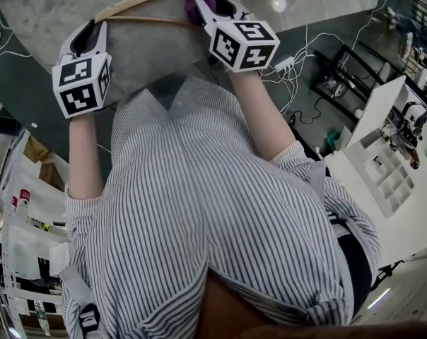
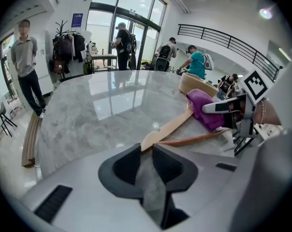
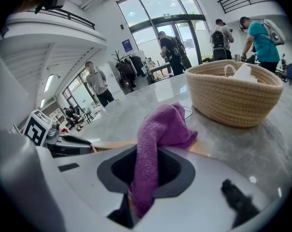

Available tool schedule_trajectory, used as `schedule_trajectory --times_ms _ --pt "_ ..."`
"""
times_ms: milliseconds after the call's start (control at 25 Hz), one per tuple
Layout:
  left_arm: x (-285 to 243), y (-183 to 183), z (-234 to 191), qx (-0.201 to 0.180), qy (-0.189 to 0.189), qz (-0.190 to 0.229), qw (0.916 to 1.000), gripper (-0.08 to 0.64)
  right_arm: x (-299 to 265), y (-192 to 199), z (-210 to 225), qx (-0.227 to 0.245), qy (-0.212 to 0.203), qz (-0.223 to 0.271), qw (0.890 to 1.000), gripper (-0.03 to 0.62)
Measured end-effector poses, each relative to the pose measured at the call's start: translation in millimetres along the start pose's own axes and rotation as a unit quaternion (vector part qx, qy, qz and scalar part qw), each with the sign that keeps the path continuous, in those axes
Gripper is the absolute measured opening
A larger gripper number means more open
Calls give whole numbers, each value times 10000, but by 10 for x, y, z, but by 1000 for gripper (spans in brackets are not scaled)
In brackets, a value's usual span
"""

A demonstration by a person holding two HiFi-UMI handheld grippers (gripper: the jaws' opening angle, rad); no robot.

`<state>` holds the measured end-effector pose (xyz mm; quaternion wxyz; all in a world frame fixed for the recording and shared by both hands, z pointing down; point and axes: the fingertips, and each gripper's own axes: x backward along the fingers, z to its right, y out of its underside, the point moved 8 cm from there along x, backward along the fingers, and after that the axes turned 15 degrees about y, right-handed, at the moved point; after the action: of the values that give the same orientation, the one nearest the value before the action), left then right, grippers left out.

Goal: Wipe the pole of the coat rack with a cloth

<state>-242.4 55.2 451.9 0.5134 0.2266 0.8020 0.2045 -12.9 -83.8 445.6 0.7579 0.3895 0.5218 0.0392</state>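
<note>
at the left of the grey marble table, the left gripper has its jaws closed on the tip of a wooden hanger, pinching the pale end of one arm. the hanger lies low over the tabletop and runs away from that gripper toward the right, its light curved arm above and a darker thin bar below it. further right, a purple cloth is draped over the hanger's upper part, touching the wood. the right gripper is clamped on this cloth: a fold of it stands between the jaws and spills out over their front. just beyond the cloth, at the far right, a woven basket stands on the table with something white inside it. in the head view the person's striped shirt fills the middle, both forearms reaching up to the table edge. behind the table, people stand near tall glass doors.
</note>
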Motion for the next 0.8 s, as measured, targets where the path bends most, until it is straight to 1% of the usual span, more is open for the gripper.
schedule_trajectory --times_ms 520,800 --pt "-13 17 -3 69 32 127 9999 80 -55 -3 -240 207 -302 -157 9992 75" --pt "-38 8 -15 -14 91 146 9999 77 -118 -31 -416 354 -612 -296 9971 75"
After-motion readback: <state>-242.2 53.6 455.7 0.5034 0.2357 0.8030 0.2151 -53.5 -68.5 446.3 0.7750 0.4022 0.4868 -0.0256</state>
